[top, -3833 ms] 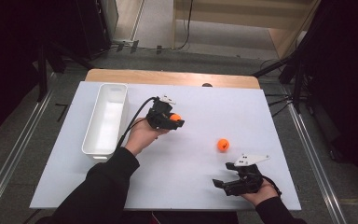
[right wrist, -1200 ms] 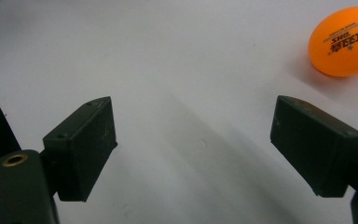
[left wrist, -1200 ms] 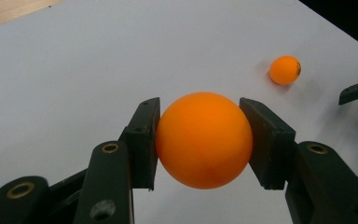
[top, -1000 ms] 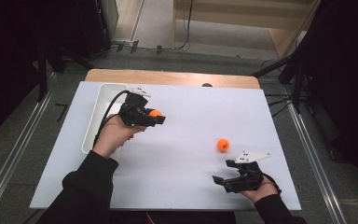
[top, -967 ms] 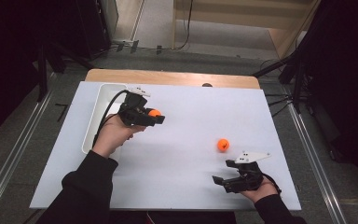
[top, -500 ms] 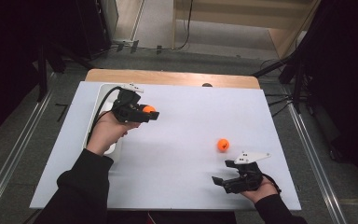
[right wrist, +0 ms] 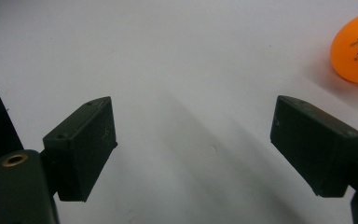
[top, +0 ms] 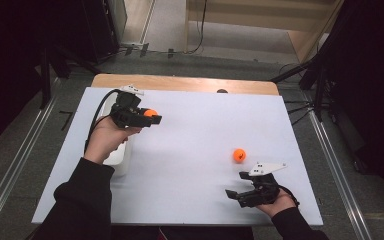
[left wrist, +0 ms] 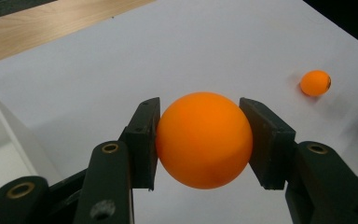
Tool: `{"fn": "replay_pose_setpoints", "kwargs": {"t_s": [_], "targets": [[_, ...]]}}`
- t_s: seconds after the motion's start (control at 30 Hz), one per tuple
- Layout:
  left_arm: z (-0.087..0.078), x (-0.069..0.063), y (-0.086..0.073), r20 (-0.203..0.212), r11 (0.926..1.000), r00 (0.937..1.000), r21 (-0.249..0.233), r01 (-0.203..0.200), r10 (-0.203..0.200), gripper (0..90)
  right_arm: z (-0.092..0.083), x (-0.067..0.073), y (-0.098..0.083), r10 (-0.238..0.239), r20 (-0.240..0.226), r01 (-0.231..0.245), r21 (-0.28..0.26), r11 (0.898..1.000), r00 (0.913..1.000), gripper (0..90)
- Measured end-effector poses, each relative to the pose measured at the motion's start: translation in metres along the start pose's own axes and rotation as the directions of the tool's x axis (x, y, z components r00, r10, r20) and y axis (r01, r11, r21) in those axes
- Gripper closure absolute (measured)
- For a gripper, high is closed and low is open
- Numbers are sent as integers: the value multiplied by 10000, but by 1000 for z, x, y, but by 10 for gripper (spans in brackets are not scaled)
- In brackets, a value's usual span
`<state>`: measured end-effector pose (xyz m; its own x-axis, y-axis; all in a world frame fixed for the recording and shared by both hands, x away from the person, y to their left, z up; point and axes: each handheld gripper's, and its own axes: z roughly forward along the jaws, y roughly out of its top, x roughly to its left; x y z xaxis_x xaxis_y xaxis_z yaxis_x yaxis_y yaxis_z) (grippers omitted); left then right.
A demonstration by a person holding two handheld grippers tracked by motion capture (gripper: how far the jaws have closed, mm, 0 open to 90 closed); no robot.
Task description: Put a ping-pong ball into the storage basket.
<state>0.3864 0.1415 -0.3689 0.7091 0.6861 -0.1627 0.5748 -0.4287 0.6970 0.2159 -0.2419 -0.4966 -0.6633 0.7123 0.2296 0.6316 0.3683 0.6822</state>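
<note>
- The table [top: 190,165] is carrying a white cover, and everything is sitting on it; one table.
- One white bin [top: 120,157] is lying along the table's left side, mostly hidden under the left hand [top: 105,140]; its wall is showing at the left edge of the left gripper view [left wrist: 0,135].
- Two grippers are in play. The left gripper [top: 147,119] is hanging above the inner edge of the bin, its jaws pointing toward the table's middle, clamped on a ball [left wrist: 204,140] with a pad pressing each side.
- The right gripper [top: 232,194] is resting low near the front right of the table, jaws standing wide apart with nothing between them.
- Two orange balls: the held one, and a loose ball [top: 238,154] lying on the cover just beyond the right gripper, ahead of its jaws and off to their right in the right gripper view [right wrist: 356,49].
- The relation that matters, as I judge it: the bin is lying just beside and below the held ball, on the hand's side of it, so a release would call for drawing the gripper slightly leftward over the opening. The right hand is far nearer the loose ball.
</note>
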Motion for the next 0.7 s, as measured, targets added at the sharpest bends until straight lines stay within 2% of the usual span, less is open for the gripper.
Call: {"fn": "replay_pose_setpoints", "kwargs": {"t_s": [0.1,0.5,0.63,0.67,0.7], "targets": [[-2,3,0,-25,10000,10000,54,-34,34,510,0,0,0,-11,14,11,-11,10000,10000,128],[-14,16,-2,-471,9989,9982,-284,371,-384,510,-1,0,-2,-47,69,47,33,10000,10000,128],[-18,19,-2,-768,9989,9963,-278,377,-398,510,-1,0,-2,-4,64,4,10,10000,10000,128],[-20,18,-2,-983,9991,9945,-267,343,-368,510,-1,0,-2,-7,64,7,9,10000,10000,128],[-20,18,-2,-983,9991,9945,-267,343,-368,510,-1,0,-2,-22,68,22,17,10000,10000,128]]}}
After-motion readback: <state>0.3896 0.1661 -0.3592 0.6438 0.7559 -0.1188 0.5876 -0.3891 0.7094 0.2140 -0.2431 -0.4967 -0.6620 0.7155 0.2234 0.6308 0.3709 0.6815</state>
